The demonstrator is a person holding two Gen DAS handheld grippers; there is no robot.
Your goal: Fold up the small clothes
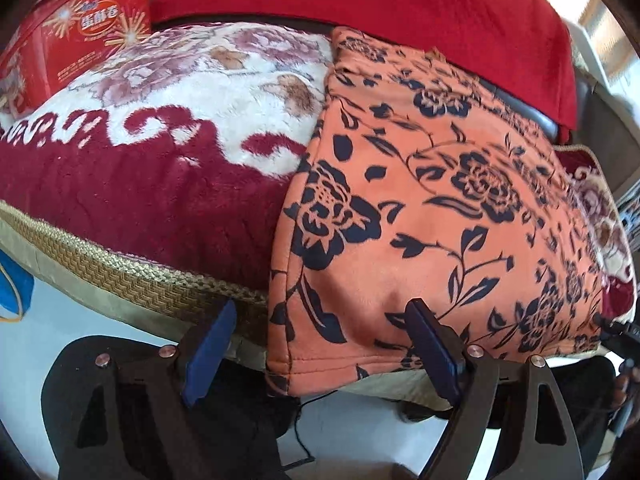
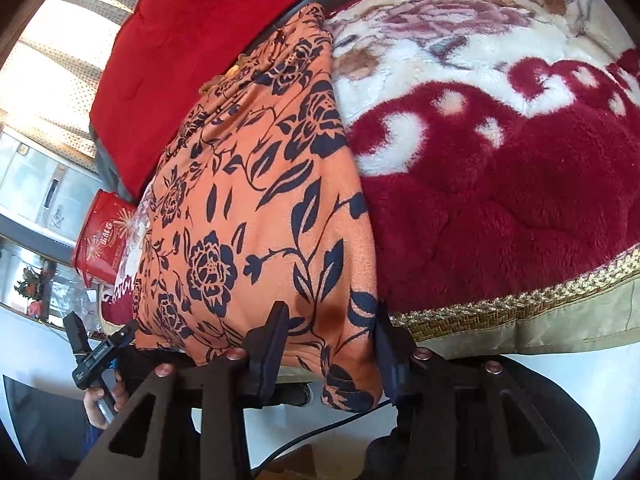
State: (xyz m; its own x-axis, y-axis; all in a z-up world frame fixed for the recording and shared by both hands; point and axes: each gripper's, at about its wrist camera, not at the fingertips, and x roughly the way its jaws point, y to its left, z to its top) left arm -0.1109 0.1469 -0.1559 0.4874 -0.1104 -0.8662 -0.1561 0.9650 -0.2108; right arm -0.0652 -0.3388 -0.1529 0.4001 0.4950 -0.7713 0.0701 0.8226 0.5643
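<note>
The orange floral garment (image 1: 432, 184) lies on the plush blanket (image 1: 132, 184) as a long flat strip, its hem hanging over the braided edge (image 1: 120, 276) at 6 o'clock and its far end near the red cushion (image 1: 400, 0) at 12. It looks already folded lengthwise — a crosswise fold, I judge, is left. The left gripper (image 1: 320, 348) is spread wide around the hem corner, gripping nothing. The right gripper (image 2: 332, 344) also stands released, fingers either side of the other corner — neither has pinched yet.
</note>
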